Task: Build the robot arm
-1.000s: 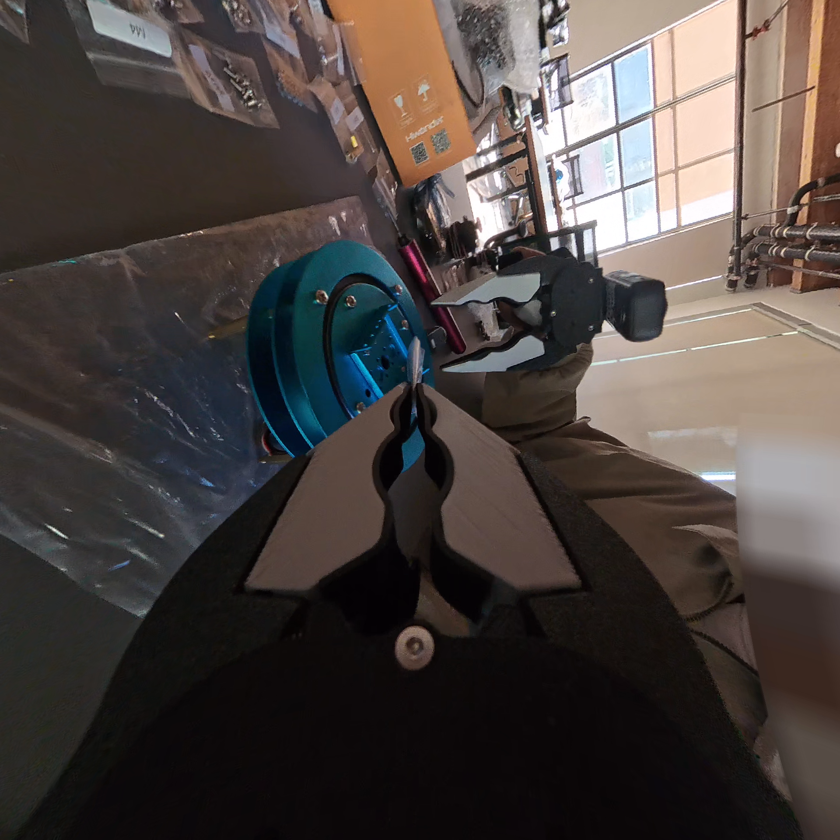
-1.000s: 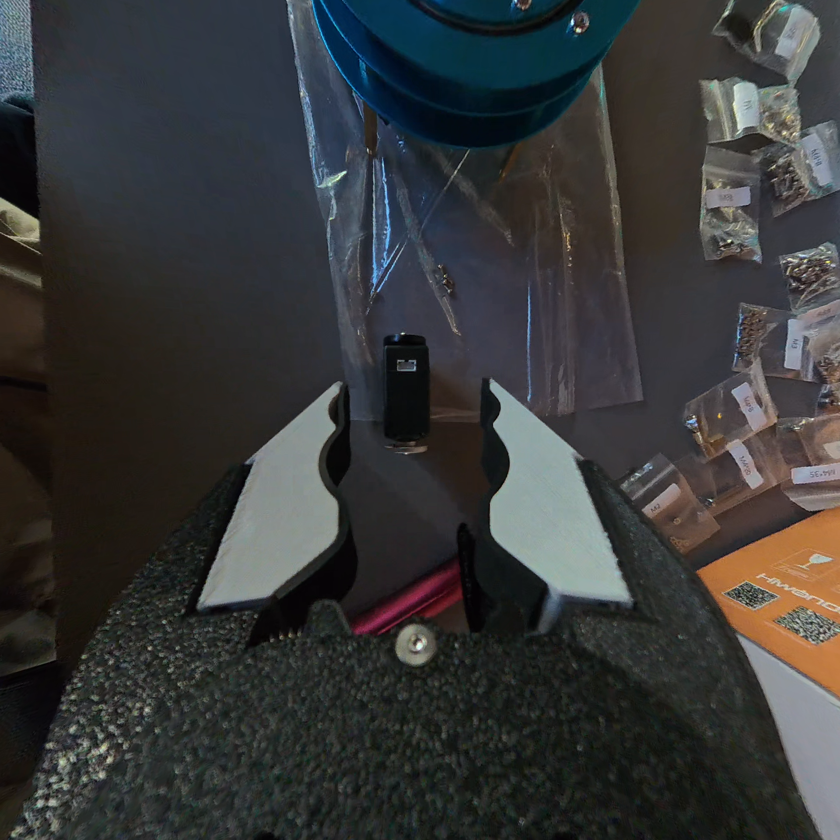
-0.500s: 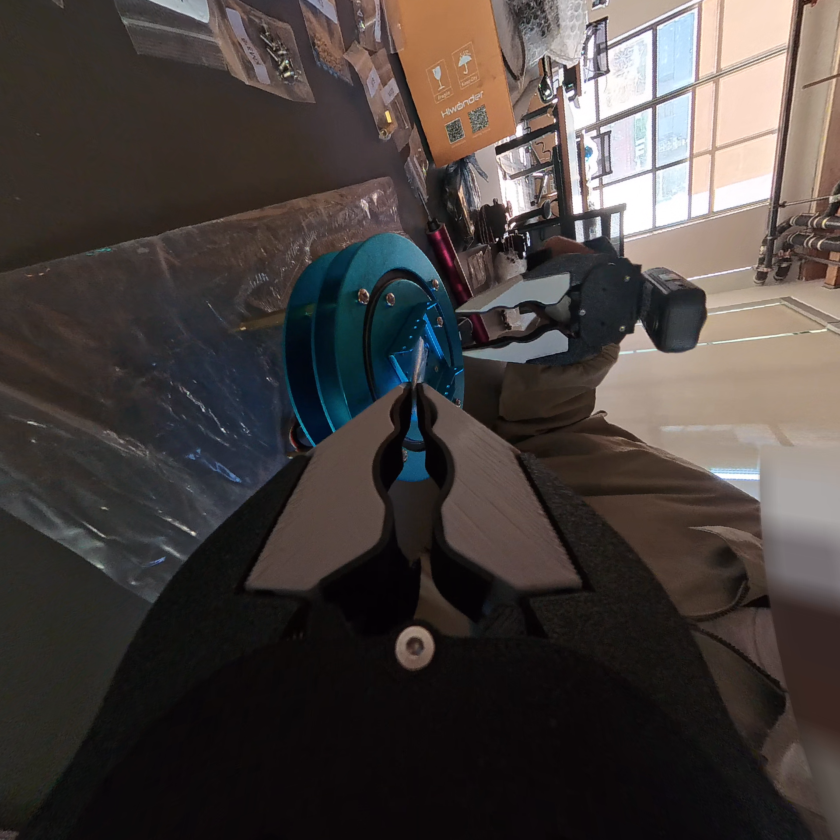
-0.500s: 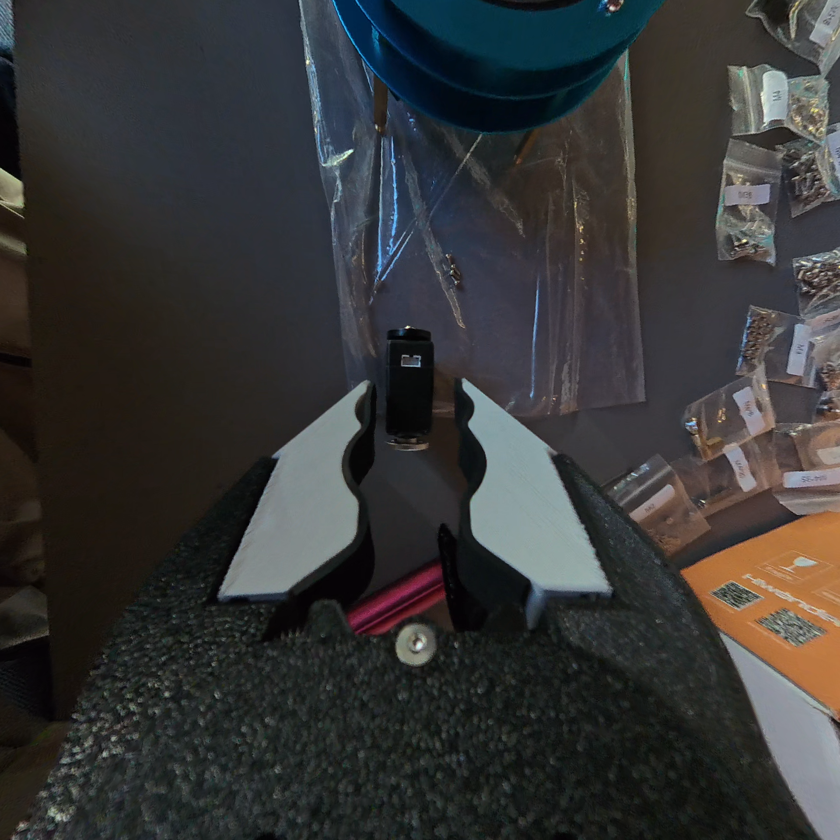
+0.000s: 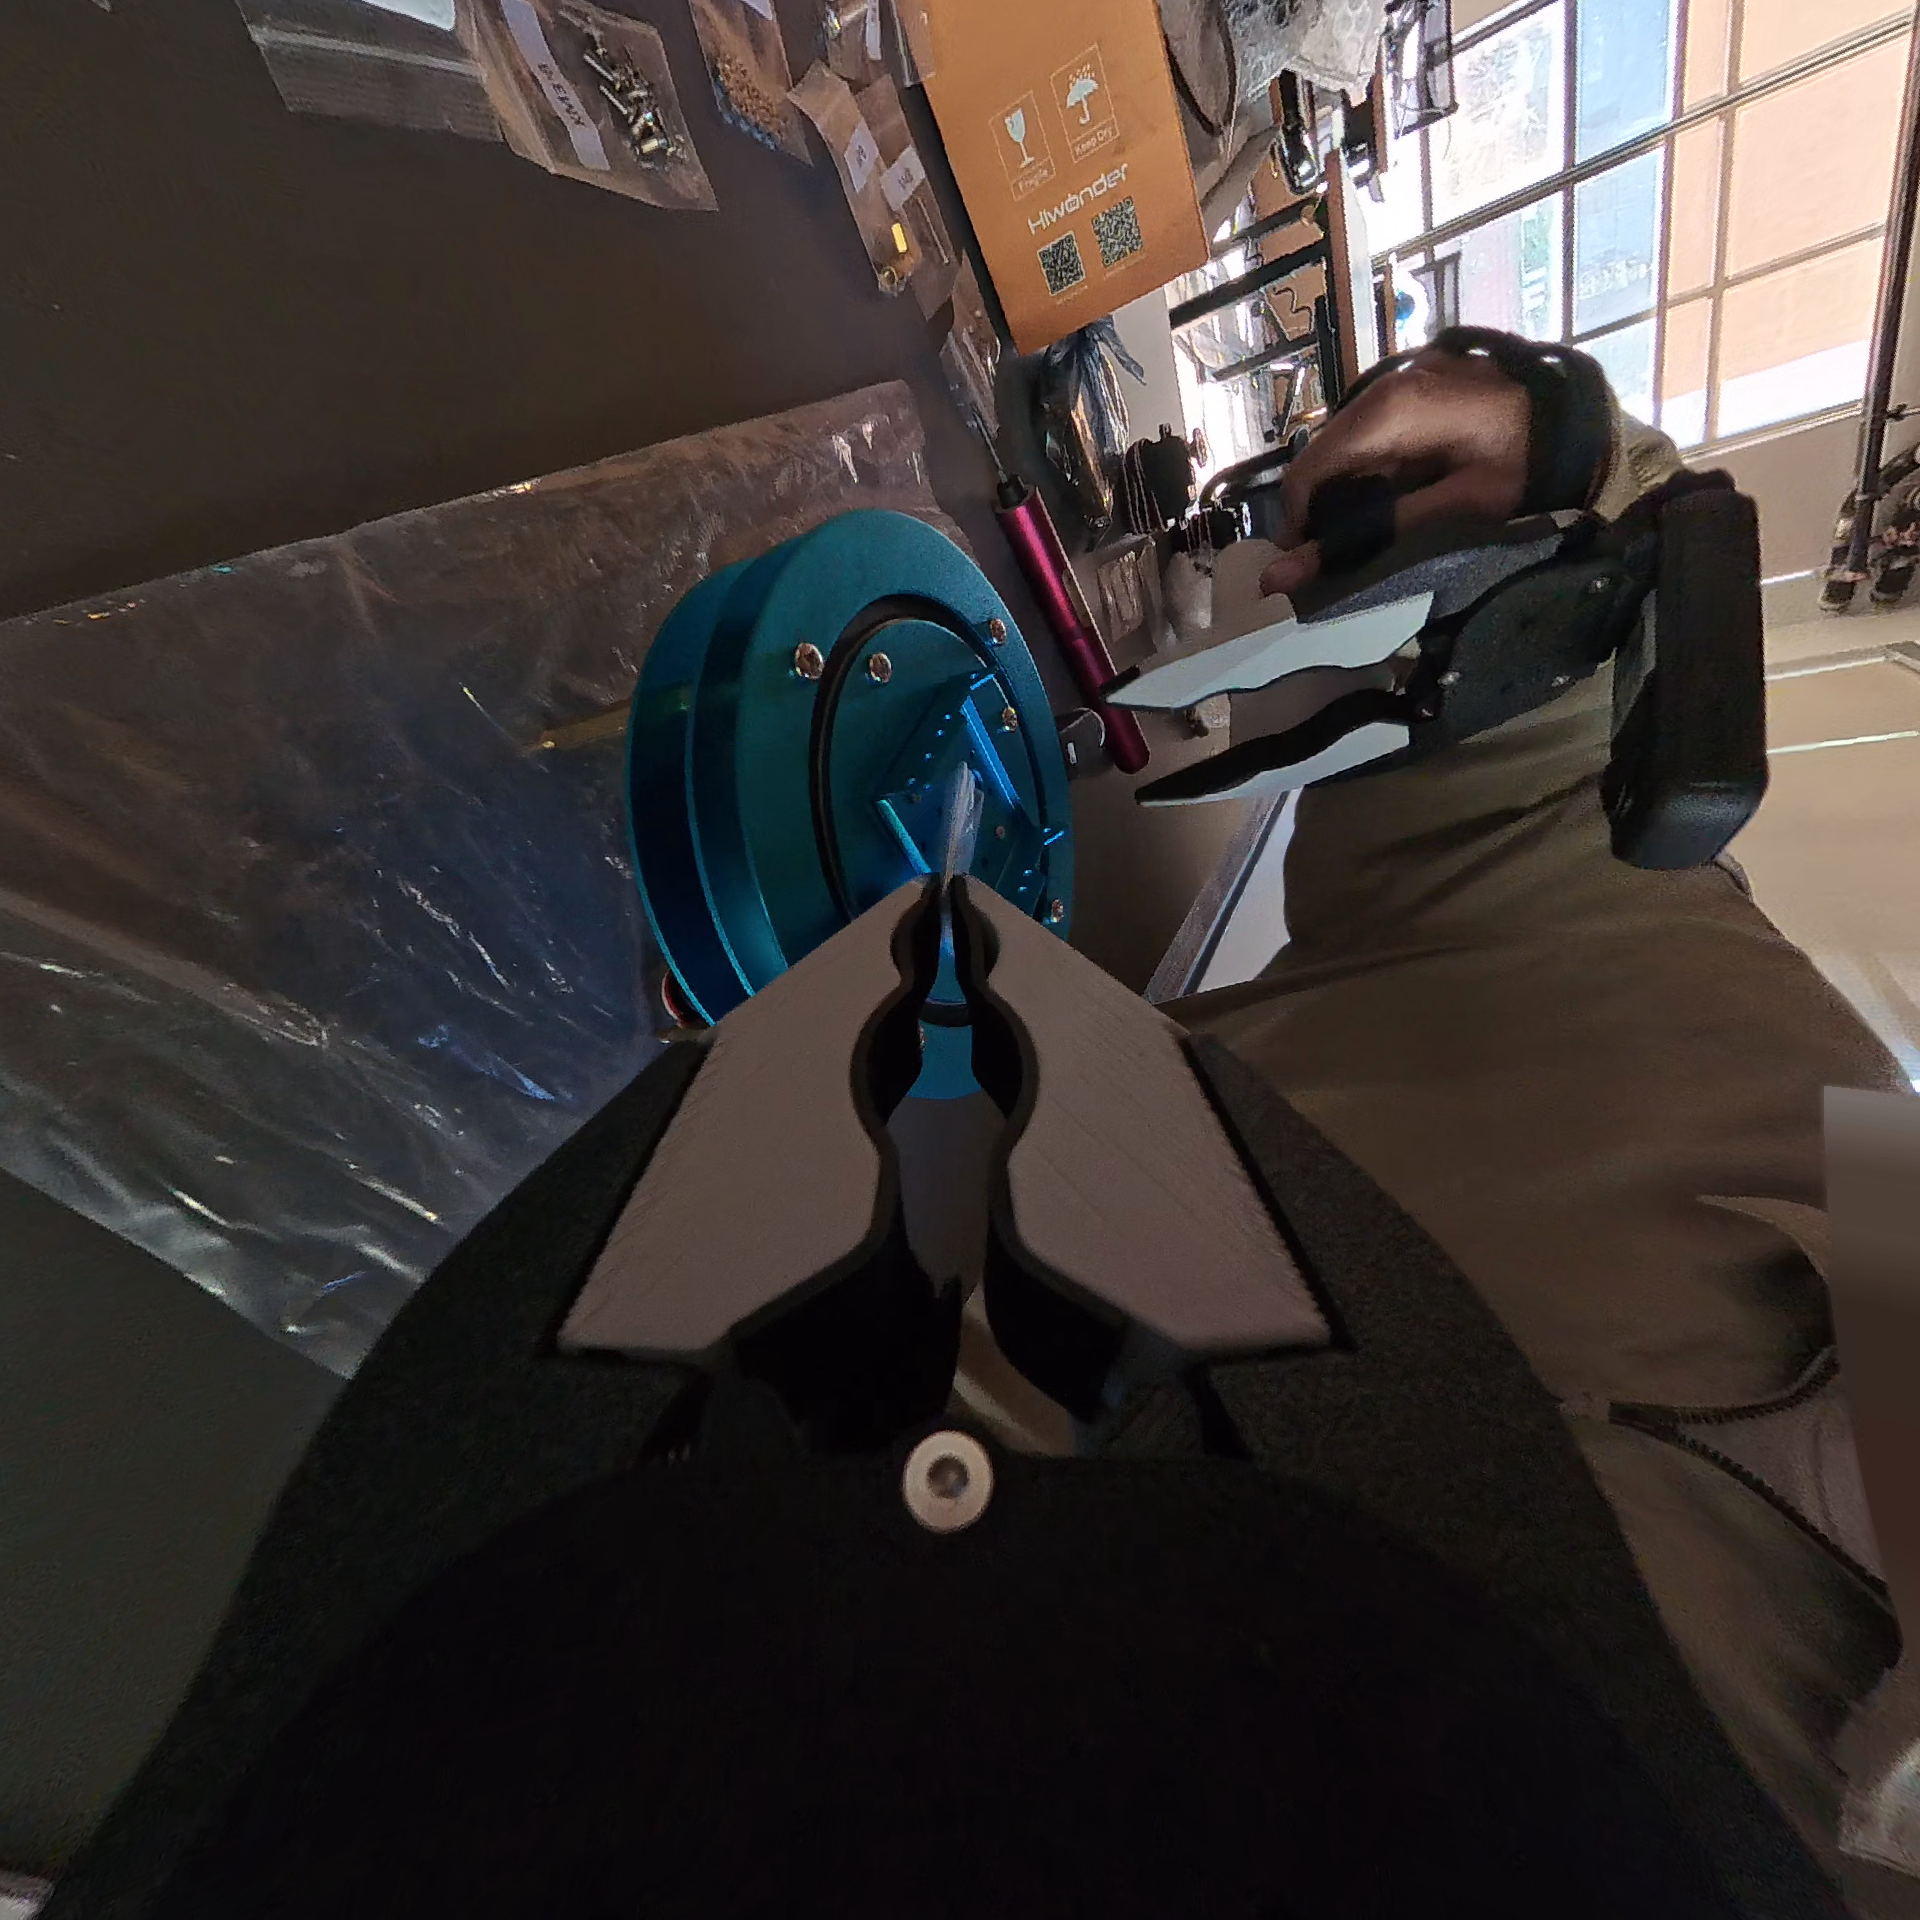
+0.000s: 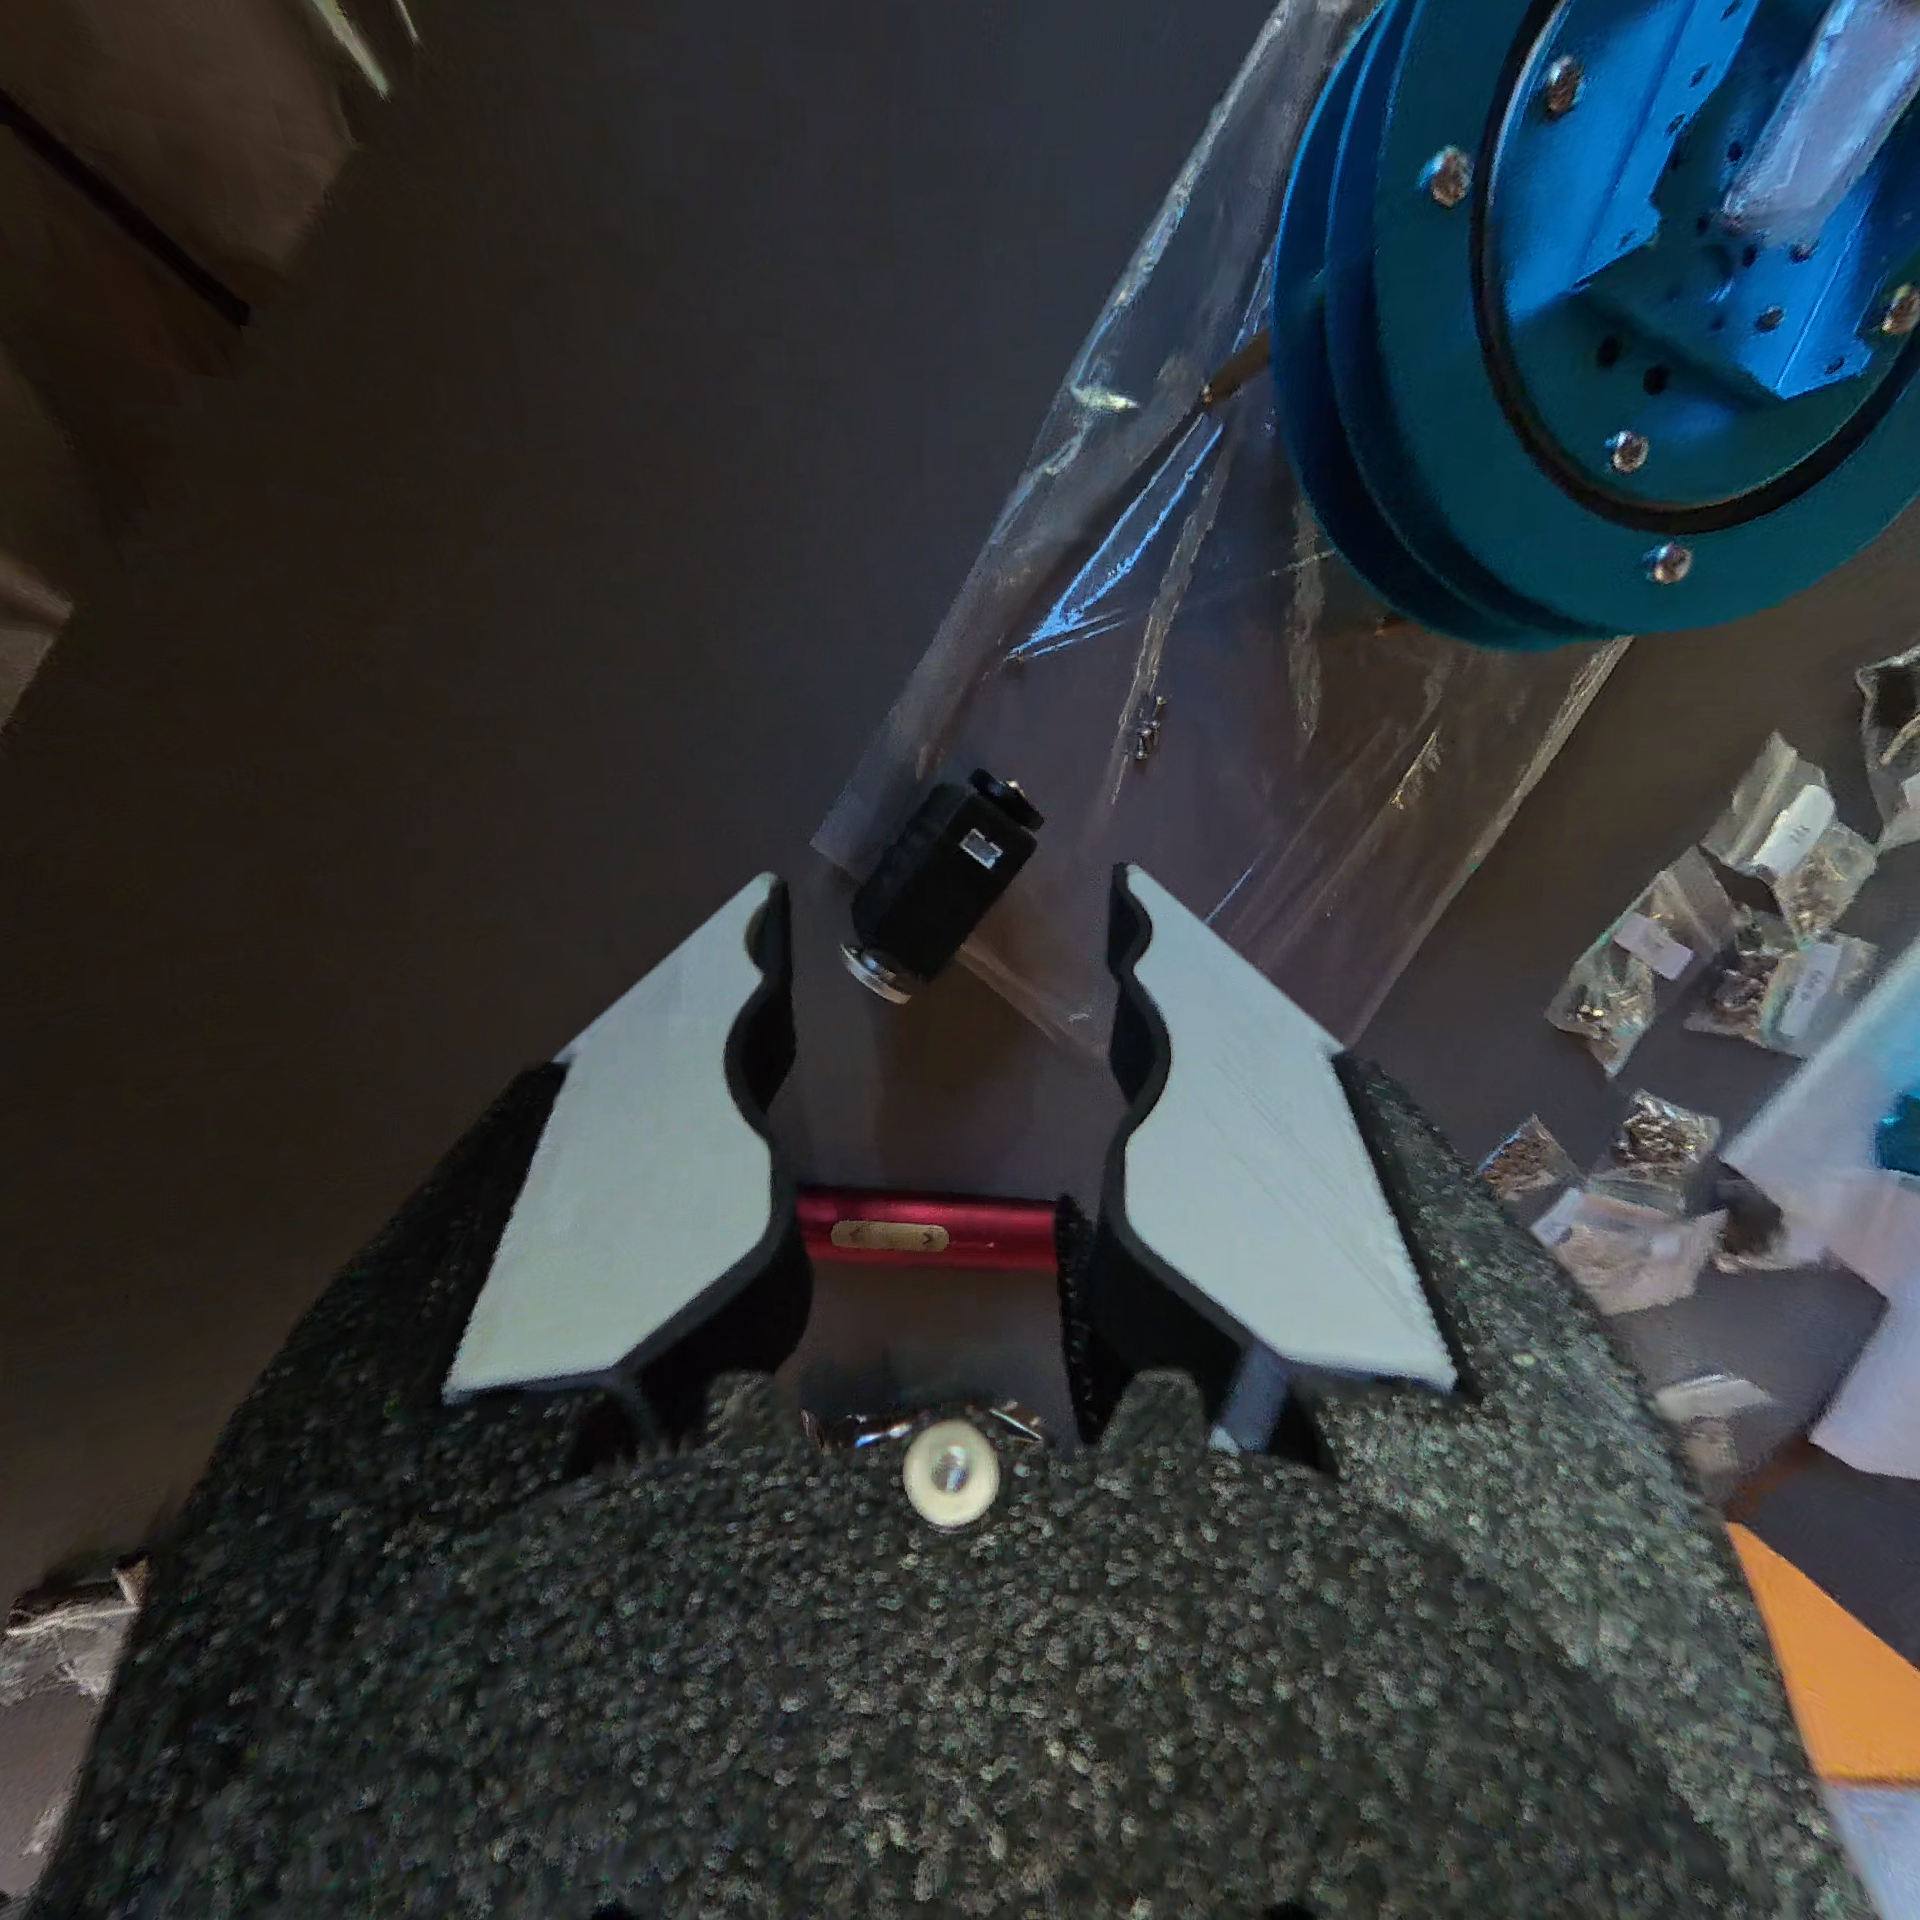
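My left gripper (image 5: 948, 883) is shut on a thin pale strip at the blue bracket of a round blue metal disc assembly (image 5: 769, 748). It holds the disc on edge above a clear plastic bag (image 5: 312, 831). The disc also shows in the right wrist view (image 6: 1455, 416), top right. My right gripper (image 6: 945, 894) is open, with a small black block (image 6: 940, 883) lying on the dark table just beyond its fingertips, at the bag's edge (image 6: 1299, 779). A red screwdriver (image 6: 925, 1231) lies under its jaws. The right gripper also shows in the left wrist view (image 5: 1132, 743), beside the disc.
Several small bags of screws (image 6: 1766, 935) lie to the right and along the table's far side (image 5: 613, 94). An orange box (image 5: 1060, 156) stands beyond them. The red screwdriver (image 5: 1070, 623) lies near the table edge. A person's sleeve (image 5: 1507, 1039) is close by. The gap from one gripper's tips to the other's is roughly 20 centimetres. The red screwdriver (image 6: 925, 1231) is about 11 centimetres from my right fingertips and 25 centimetres from my left.
My right gripper narrowed around the black block half a second ago, then opened wide again and turned, so the block now looks tilted. The left gripper kept hold of the disc.
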The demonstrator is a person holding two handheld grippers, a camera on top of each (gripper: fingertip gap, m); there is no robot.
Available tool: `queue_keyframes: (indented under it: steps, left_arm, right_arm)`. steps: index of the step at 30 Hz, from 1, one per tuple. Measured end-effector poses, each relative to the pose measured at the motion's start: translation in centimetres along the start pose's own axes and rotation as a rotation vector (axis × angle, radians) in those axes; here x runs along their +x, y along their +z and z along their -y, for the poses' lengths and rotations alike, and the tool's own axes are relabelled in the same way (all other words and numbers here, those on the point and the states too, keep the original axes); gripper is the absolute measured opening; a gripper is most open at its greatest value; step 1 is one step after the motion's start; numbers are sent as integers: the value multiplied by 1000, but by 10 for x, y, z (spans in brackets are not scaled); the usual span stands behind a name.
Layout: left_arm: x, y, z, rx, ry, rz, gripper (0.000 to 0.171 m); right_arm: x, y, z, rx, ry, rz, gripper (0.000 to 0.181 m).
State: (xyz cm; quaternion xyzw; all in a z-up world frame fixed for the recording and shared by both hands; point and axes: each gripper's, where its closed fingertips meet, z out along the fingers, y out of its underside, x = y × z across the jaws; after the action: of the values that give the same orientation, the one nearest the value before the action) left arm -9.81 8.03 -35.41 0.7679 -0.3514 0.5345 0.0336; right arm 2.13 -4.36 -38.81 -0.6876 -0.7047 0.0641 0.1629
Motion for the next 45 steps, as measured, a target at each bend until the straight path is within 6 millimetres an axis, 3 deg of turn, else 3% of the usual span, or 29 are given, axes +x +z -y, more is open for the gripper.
queue_keyframes:
  steps: [1,6,8,17,21,24,27,29,31,33,39,45]
  left_arm:
    - [1,0,1,7,-2,1,0]
    - [4,-2,4,34,5,-8,0]
    - [2,-2,5,37,1,-11,0]
    - [2,4,-1,16,-39,-89,0]
    - [4,1,-2,35,-58,-123,0]
    - [5,0,1,53,-69,-138,0]
    - [5,0,5,66,-71,-133,0]
    - [6,2,6,62,-62,-121,0]
    - [5,4,5,57,-52,-103,0]
    - [5,5,3,52,-55,-95,0]
    - [4,1,-1,52,-65,-75,0]
    - [2,6,-1,58,-39,-45,0]
  right_arm:
    - [3,2,-3,5,45,12,51]
    - [-5,15,-11,25,394,131,42]
    - [-5,18,-13,40,478,108,26]
    - [1,27,-12,51,679,69,20]
    - [6,16,-11,90,797,24,20]
    - [20,-17,13,232,898,14,20]
    - [55,-61,69,564,1044,54,20]
    - [76,-76,101,760,1157,158,20]
    - [92,-68,119,860,1251,258,19]
    - [105,-47,124,875,1335,295,19]
    - [123,-10,112,899,1496,266,19]
    - [127,-2,108,955,1558,252,19]
